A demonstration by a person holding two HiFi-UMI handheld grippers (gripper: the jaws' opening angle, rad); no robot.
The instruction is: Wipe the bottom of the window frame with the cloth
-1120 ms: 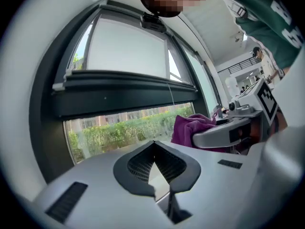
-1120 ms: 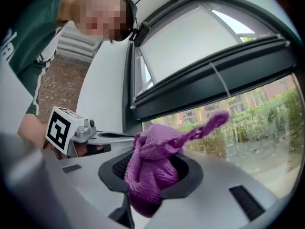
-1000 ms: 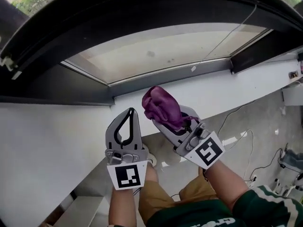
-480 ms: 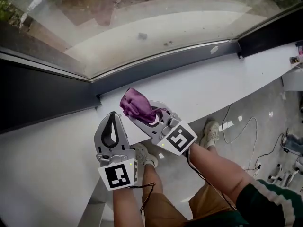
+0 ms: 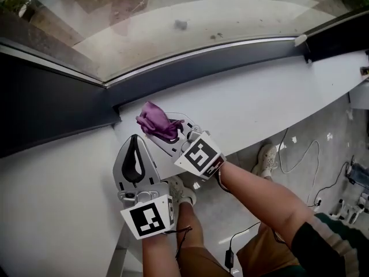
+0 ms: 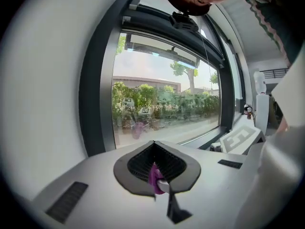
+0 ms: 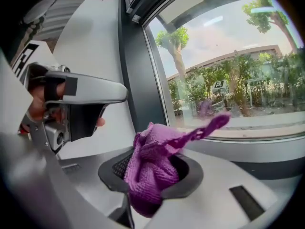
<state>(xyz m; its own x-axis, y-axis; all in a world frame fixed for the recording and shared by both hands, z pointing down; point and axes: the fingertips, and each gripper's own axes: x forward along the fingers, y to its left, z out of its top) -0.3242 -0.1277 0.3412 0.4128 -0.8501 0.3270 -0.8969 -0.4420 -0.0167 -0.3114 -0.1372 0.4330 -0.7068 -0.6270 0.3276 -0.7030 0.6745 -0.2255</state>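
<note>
1. The crumpled purple knitted cloth (image 5: 154,122) is bunched between the jaws of the right gripper (image 5: 157,133), which clamp it. One loose tail sticks out toward the glass.
2. This gripper points to 10 o'clock, and its bare forearm (image 5: 259,198) slants in from 5 o'clock.
3. The cloth hangs over the white sill (image 5: 259,103). The dark grey bottom rail of the window frame (image 5: 202,62) lies at the cloth's 12 o'clock. Contact with the sill is unclear.
4. The left gripper (image 5: 136,138), at the cloth's 7 o'clock, points to 12. Its jaws are pressed together on a tiny purple scrap (image 6: 154,178), and its forearm (image 5: 158,255) rises from 6 o'clock.
</note>
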